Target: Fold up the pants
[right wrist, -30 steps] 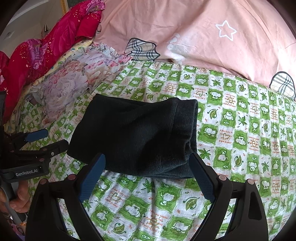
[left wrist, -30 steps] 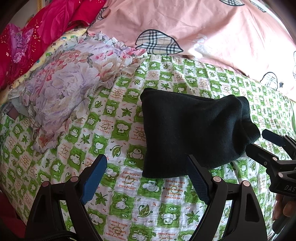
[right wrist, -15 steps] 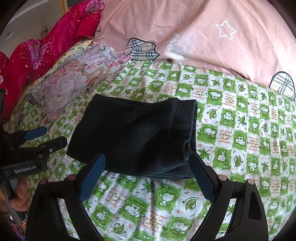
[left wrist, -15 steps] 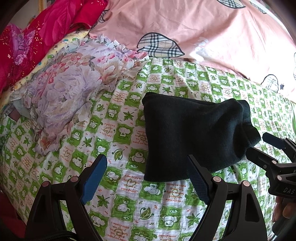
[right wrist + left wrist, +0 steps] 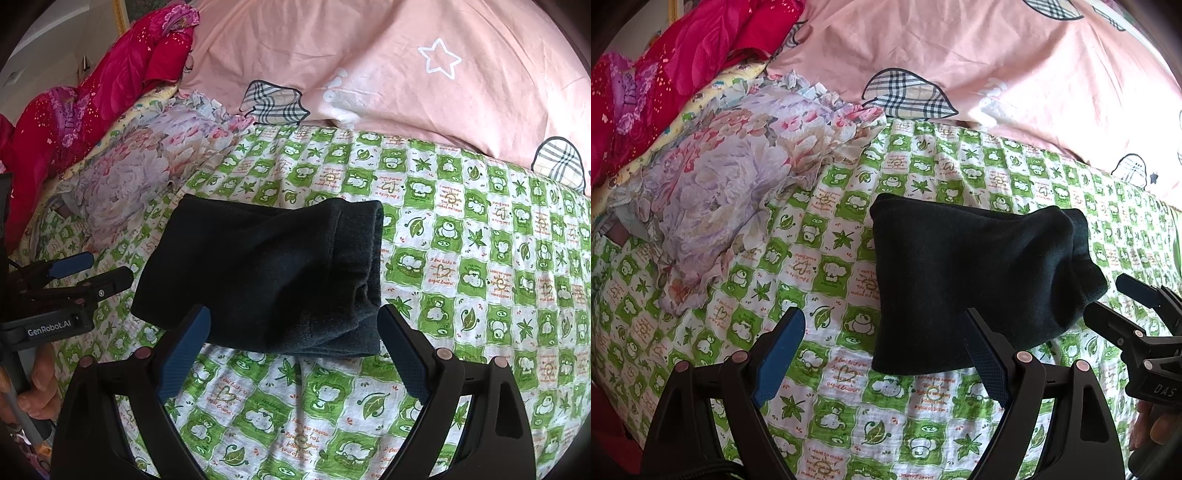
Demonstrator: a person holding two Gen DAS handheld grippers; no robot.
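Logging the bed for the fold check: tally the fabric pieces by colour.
Black: 1, the folded pants
Green check: 1, the sheet
Pink: 1, the quilt
Floral lilac: 1, the cloth
Red: 1, the blanket
Yellow: 1, the strip
Total: 6

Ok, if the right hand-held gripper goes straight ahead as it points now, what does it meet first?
Probably the folded black pants, lying between and just beyond the open right hand-held gripper; depth is unclear.
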